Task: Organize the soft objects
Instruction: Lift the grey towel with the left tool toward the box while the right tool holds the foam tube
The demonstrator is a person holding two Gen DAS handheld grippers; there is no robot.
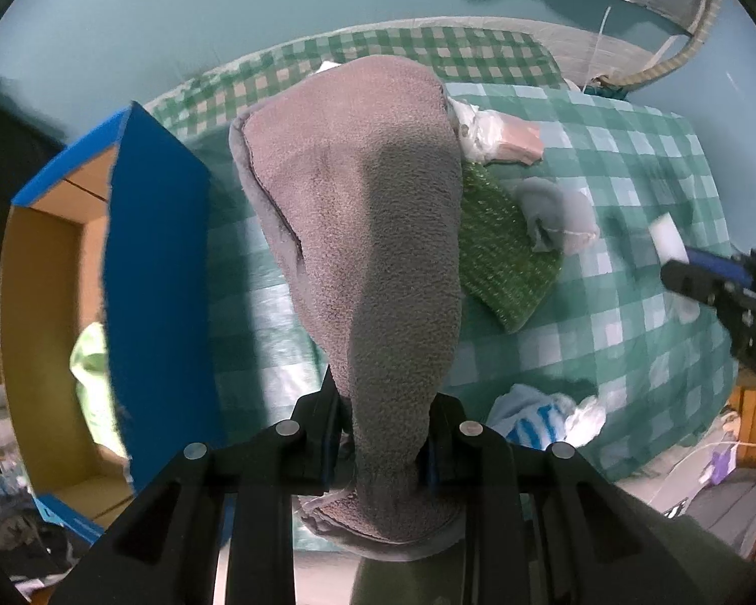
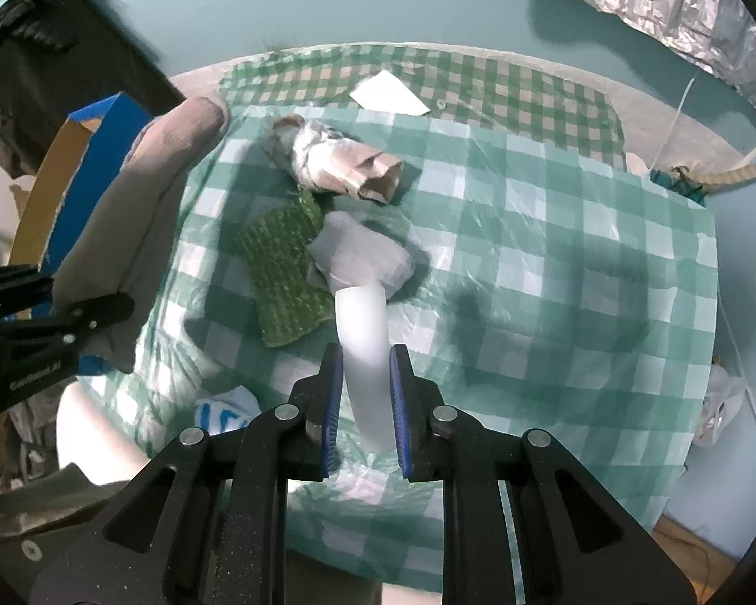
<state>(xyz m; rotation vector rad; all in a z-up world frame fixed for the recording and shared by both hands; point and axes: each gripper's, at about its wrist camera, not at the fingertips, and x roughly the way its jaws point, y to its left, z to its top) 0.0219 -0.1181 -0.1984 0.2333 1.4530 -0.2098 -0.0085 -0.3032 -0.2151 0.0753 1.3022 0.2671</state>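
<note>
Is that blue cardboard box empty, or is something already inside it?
Not empty. The left wrist view shows a pale green soft thing inside the open blue box. What it is, and whether more lies deeper, cannot be told.

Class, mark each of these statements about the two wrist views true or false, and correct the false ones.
1. The left gripper holds a grey fleece cloth. True.
2. The right gripper is empty. False: its fingers hold a white foam piece.
3. A green knitted cloth lies on the checked tablecloth. True.
4. The blue cardboard box stands to the right of the grey fleece cloth. False: in the left wrist view it is to its left.
</note>
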